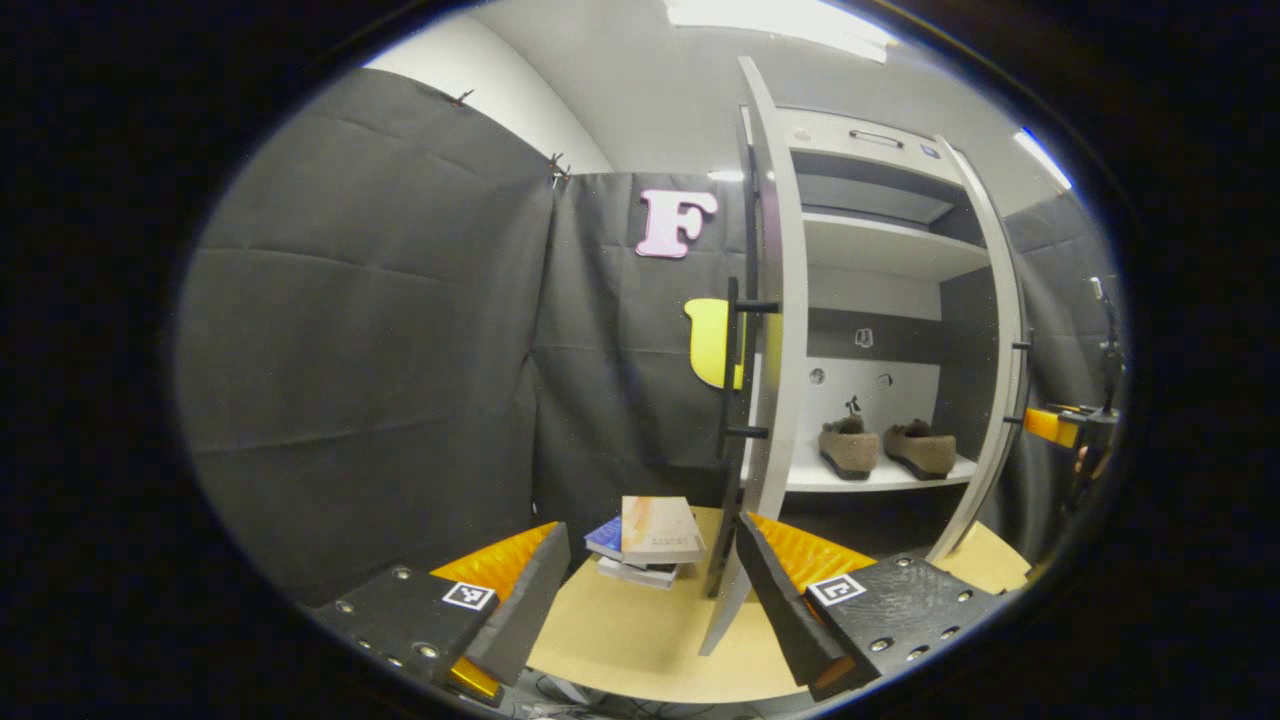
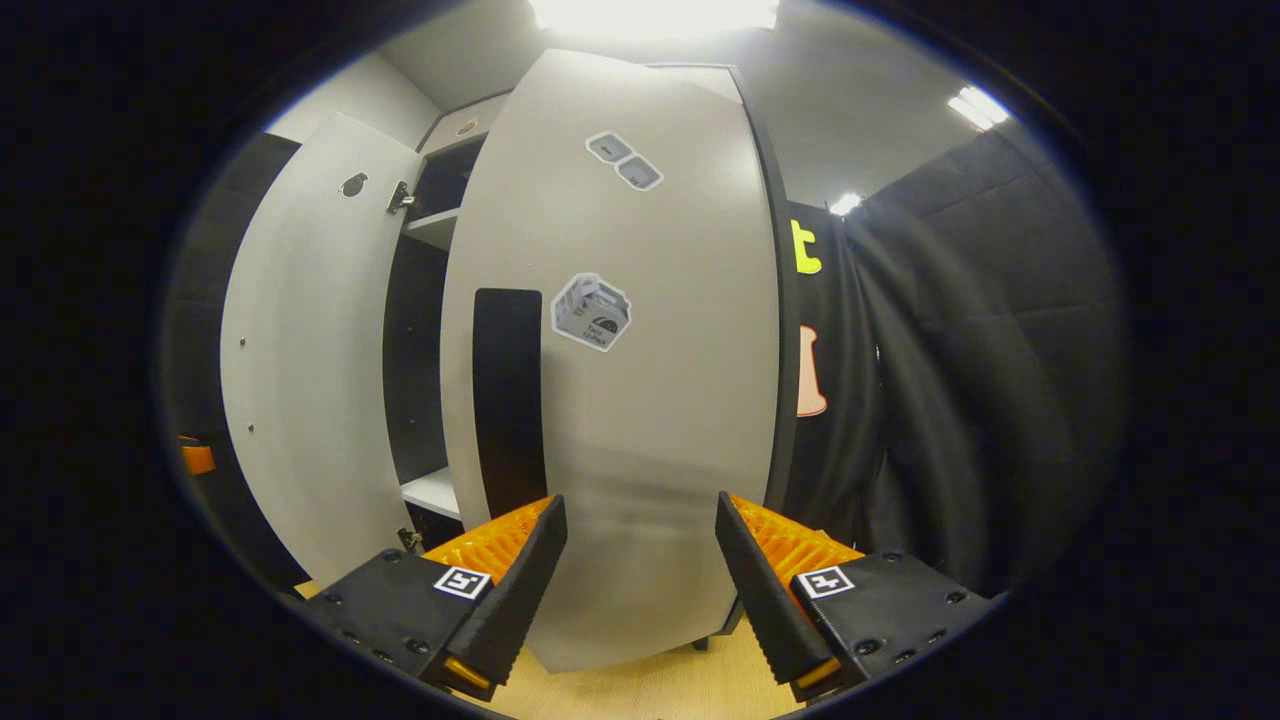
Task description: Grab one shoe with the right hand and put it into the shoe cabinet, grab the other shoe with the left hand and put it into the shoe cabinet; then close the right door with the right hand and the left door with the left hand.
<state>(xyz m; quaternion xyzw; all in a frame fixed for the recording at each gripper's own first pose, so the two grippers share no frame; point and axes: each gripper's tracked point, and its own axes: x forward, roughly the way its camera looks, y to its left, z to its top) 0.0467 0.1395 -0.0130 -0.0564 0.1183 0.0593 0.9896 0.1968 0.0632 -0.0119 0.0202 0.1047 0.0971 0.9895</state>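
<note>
In the left gripper view the shoe cabinet (image 1: 880, 250) stands open. Two brown shoes (image 1: 848, 448) (image 1: 920, 449) sit side by side on its low white shelf (image 1: 800, 478). The left door (image 1: 778, 300) is edge-on to me, its black handle (image 1: 733, 370) facing left. My left gripper (image 1: 650, 590) is open, and the door's lower edge stands just inside its right finger (image 1: 775, 590). In the right gripper view the right door (image 2: 620, 400) fills the near space, with its black handle (image 2: 508, 400) left of centre. My right gripper (image 2: 640, 580) is open, close to the door's outer face.
A small stack of books (image 1: 650, 540) lies on the round wooden table (image 1: 640, 640) left of the left door. The other gripper (image 1: 1060, 425) shows past the right door (image 1: 1003, 350). The left door's inner face (image 2: 300, 380) stands wide open. Black cloth walls surround the booth.
</note>
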